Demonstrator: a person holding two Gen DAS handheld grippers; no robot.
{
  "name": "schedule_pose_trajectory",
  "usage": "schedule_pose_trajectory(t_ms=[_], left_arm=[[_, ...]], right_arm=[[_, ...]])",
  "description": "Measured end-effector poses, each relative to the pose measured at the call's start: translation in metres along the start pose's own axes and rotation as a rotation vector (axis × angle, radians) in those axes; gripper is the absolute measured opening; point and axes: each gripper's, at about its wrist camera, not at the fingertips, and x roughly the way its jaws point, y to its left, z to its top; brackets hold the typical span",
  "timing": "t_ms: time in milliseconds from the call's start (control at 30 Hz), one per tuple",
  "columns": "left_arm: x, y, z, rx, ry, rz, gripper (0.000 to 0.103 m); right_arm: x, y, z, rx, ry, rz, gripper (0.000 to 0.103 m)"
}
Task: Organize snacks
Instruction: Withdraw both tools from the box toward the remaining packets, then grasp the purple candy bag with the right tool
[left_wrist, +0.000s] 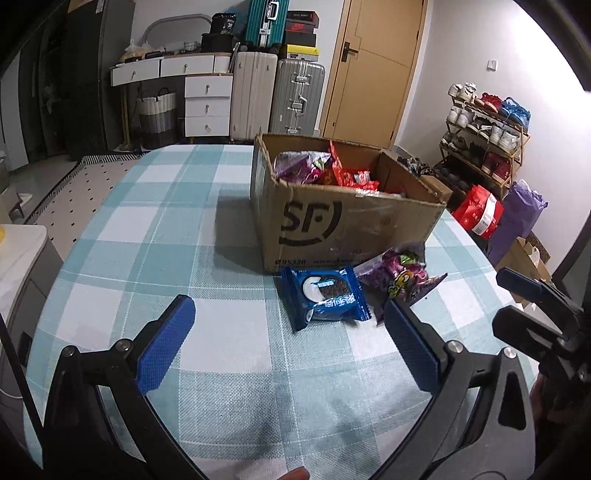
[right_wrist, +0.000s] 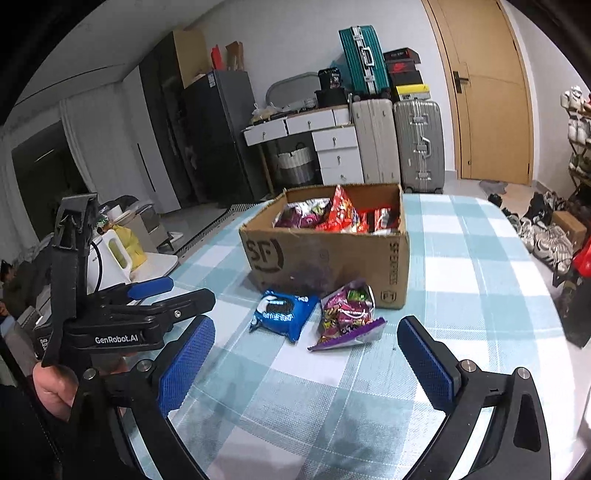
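— So, where is the box (left_wrist: 343, 210)?

— It sits on the tabletop (left_wrist: 166, 221), which has a blue and white check cloth. The box is brown, open on top, and has snacks (right_wrist: 340, 216) in it, red packs and purple packs.

— What is near the box?

— Two packs lie on the cloth right in front of the box. The blue pack (left_wrist: 325, 297) has a cookie picture on it. The purple pack (left_wrist: 400, 275) lies beside it, on its right. In the left wrist view the purple pack looks like it touches the box. The two packs lie very close, but I cannot tell if they touch.

— And the left gripper (left_wrist: 291, 343)?

— Its blue pads are wide apart and hold nothing. It is over the cloth, in front of the box, near the blue pack.

— And the right gripper (right_wrist: 306, 362)?

— Its pads are wide apart too, with nothing between them. It is in front of the box, near both packs. The left gripper is just to its left, and a hand (right_wrist: 51, 384) holds that one.

— What is behind the box?

— Far off, suitcases (left_wrist: 277, 96) stand by a door (left_wrist: 373, 70).
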Motion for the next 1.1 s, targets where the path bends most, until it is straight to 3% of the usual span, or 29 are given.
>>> schedule_pose_trajectory(t_ms=[700,833,1000,1100], left_arm=[[0.07,0.027,-0.014,-0.061,0.117,-0.045,0.102],[0.079,0.032,-0.012,-0.057,0.128,-0.049,0.102],[0.085,0.04,-0.011,-0.081,0.137,-0.057,0.102],[0.087,0.044,-0.012,-0.086,0.138,-0.052,0.102]], right_arm=[[0.096,-0.043,-0.008,0.097,0.181,0.015,0.1],[0.11,-0.05,-0.005,0.114,0.209,0.02,0.086],[0.122,-0.055,0.0,0.122,0.217,0.015,0.081],[0.131,-0.06,0.002,0.151,0.226,0.051,0.063]])
